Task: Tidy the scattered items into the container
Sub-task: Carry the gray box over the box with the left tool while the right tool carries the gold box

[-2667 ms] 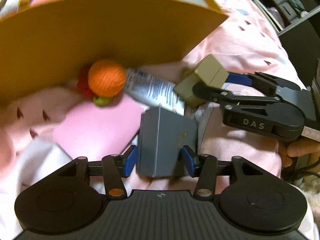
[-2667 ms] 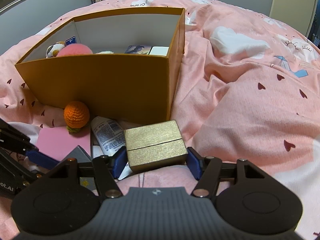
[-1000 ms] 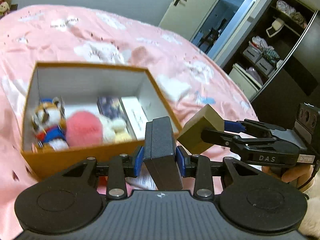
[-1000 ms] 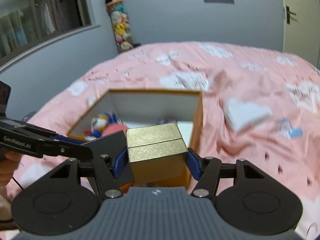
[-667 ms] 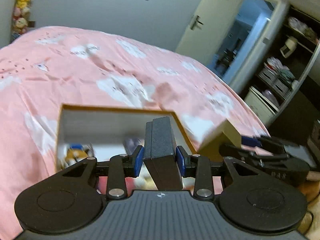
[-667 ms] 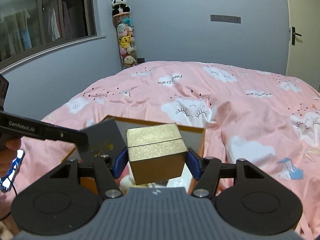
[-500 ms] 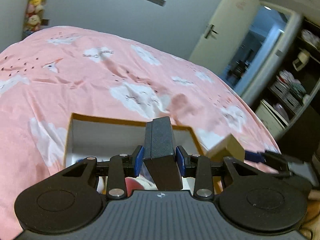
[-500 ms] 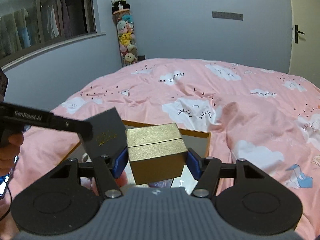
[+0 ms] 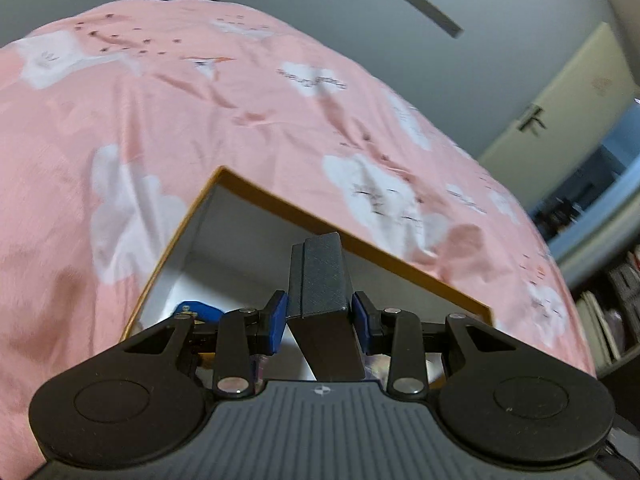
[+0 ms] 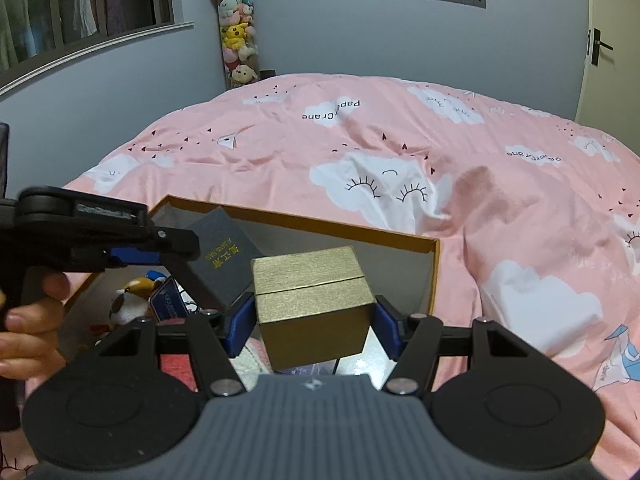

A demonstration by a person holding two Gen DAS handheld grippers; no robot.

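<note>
My left gripper (image 9: 319, 318) is clamped on a dark grey box (image 9: 320, 280), its blue pads (image 9: 276, 320) pressing both narrow sides, the box standing on end and tilted a little. From the right wrist view I can see that same gripper (image 10: 176, 250) coming in from the left, with gold lettering on the box's broad face (image 10: 222, 258) and a hand (image 10: 28, 320) wrapped round the handle. My right gripper (image 10: 314, 326) is clenched on a gold box (image 10: 312, 300), pads tight against its two ends, a lid seam running across its front. Both boxes hang over the open mouth of the orange cardboard container (image 10: 434, 276), the dark one above its left half, the gold one nearer its right wall. Inside, under the grippers, I make out a small plush toy (image 10: 128, 300) with a blue tag (image 10: 168, 302) beside it, something pink and fuzzy (image 10: 176, 364), and flat packets I cannot identify. The container (image 9: 400, 258) sits on the bed's pink cloud-print duvet (image 10: 400, 152), toward the bed's near edge. Past the bed's far left corner a column of stuffed toys (image 10: 236, 32) stands against the grey wall.
</note>
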